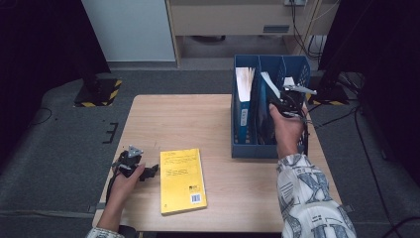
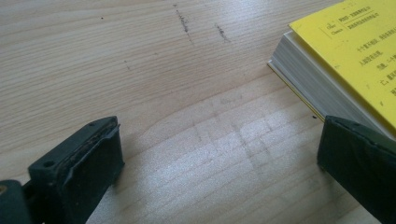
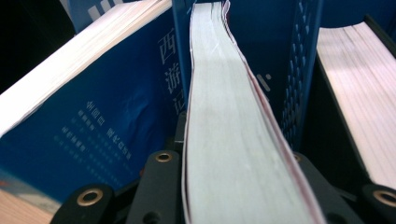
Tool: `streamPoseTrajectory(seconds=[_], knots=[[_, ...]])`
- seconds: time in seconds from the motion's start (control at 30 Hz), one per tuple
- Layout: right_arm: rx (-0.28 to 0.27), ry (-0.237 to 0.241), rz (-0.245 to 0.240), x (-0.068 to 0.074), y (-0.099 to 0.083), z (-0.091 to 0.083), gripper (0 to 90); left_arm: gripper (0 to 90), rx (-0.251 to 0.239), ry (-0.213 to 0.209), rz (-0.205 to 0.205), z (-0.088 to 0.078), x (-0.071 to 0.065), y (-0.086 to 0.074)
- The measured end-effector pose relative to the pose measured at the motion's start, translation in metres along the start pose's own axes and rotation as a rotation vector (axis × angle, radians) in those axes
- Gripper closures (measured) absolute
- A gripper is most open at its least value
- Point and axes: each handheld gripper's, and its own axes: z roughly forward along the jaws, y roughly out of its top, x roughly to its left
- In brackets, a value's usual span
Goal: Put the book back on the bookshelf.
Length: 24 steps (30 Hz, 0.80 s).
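My right gripper (image 1: 286,99) is up over the blue file rack (image 1: 247,148) that sits at the tabletop's (image 1: 208,119) far right corner, and its jaws are pinching a thick book (image 3: 229,140) by its page edge. In the right gripper view, that book stands on edge in the middle compartment, its pale pages running away from me between the two black jaws. A blue-covered book (image 3: 107,121) leans in the compartment on one side of it, and another book (image 3: 359,93) stands behind the perforated divider on the other side. My left gripper (image 1: 132,166) rests low near the tabletop's near left corner. Its jaws are spread wide with only bare wood between them. A yellow book (image 1: 182,180) lies flat just beside it, near the tabletop's near edge, with one jaw close to the book's corner.
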Motion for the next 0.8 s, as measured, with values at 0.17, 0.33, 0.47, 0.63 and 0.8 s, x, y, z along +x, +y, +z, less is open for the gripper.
streamPoseTrajectory(seconds=[0.17, 0.33, 0.47, 0.63, 0.8], knots=[[0.017, -0.005, -0.004, 0.003, -0.002, -0.004, 71.3, 0.0, 0.000, 0.000, 0.000, 0.000, 0.000, 0.000], [0.018, 0.002, -0.018, 0.007, -0.001, -0.009, 70.3, 0.0, 0.000, 0.000, 0.000, 0.000, 0.000, 0.000], [0.012, 0.010, -0.019, 0.010, 0.001, -0.012, 68.5, 0.0, 0.000, 0.000, 0.000, 0.000, 0.000, 0.000], [0.012, 0.026, -0.016, 0.012, 0.005, -0.013, 67.0, 0.0, -0.002, 0.000, -0.002, 0.000, 0.000, 0.000], [0.016, 0.031, -0.014, 0.012, 0.014, -0.016, 68.2, 0.0, -0.002, 0.000, -0.002, 0.000, 0.000, 0.000]])
